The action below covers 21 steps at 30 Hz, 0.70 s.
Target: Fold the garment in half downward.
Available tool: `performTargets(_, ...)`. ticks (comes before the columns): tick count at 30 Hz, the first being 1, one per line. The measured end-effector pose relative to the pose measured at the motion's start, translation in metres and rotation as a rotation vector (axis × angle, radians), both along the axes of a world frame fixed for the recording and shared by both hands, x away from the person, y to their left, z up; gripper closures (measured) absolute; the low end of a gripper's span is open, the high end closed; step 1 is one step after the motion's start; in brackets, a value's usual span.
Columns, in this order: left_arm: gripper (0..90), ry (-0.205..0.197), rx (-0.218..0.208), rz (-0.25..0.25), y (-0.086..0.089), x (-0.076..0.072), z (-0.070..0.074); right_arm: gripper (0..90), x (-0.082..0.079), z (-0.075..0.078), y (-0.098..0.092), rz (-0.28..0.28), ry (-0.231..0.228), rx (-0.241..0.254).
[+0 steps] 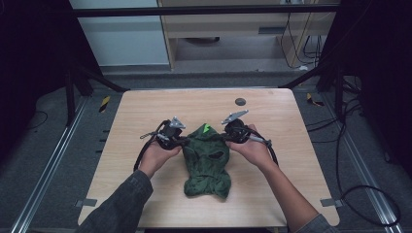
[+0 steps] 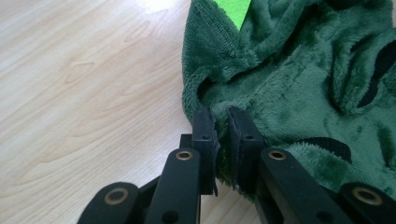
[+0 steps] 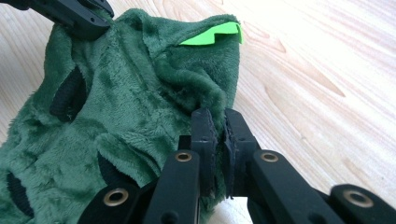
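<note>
Garment (image 1: 206, 160): one, green plush with black stripes and a bright green tab, mid-table (image 1: 291, 126) | left gripper (image 2: 222, 140): clamped on its left edge | right gripper (image 3: 219, 140): clamped on its right edge | advice, judged: lift level, pull evenly, avoid stretching | count: two grippers, one garment

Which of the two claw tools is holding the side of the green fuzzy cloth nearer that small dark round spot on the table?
The right gripper. It pinches the green cloth on the side toward the dark spot; the left gripper grips the opposite edge.
</note>
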<state>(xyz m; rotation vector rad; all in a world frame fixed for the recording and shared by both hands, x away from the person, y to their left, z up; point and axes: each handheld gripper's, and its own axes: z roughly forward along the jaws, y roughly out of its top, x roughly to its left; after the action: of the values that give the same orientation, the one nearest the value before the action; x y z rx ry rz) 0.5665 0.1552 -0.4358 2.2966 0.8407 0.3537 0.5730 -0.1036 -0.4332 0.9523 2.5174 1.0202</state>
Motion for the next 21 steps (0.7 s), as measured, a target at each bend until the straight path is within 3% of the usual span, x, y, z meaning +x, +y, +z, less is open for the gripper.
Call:
performTargets(13, 82.5, -0.018, -0.01, 0.013, 0.005, 0.001, 0.006, 84.3, 0.003, 0.01, 0.004, 0.009, -0.024, 0.003)
performTargets(21, 82.5, -0.042, -0.009, 0.022, 0.009, 0.004, 0.018, 84.3, 0.004, 0.018, 0.007, 0.008, -0.043, 0.008)
